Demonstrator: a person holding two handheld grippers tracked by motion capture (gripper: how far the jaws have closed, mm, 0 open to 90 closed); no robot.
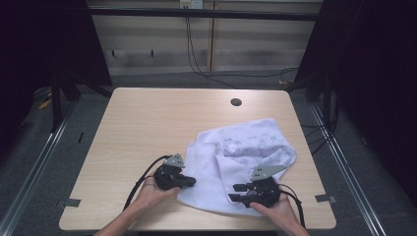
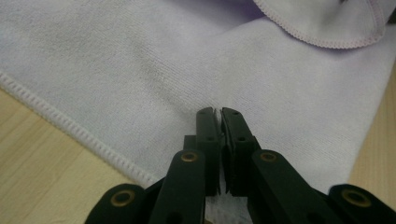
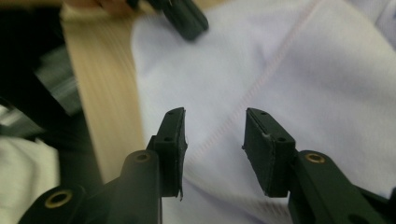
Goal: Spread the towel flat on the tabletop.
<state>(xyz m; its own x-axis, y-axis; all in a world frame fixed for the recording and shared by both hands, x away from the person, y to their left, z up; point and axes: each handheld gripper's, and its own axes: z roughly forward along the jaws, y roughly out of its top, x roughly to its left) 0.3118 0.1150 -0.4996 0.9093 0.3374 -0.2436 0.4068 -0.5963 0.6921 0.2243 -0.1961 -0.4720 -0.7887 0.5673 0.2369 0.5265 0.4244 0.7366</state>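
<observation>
The left gripper [image 2: 220, 112] is seen pinched tight on a fold of the white towel [image 1: 231, 162] near its hemmed left edge. The right gripper [image 3: 214, 126] is held with jaws wide apart above the towel's near right part, nothing between them. The towel lies crumpled on the wooden table [image 1: 147, 118], toward its near right corner.

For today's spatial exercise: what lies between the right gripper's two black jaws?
In the right gripper view, the right gripper stands open over the white terry cloth; between the jaws shows just that cloth, with a stitched seam.
</observation>
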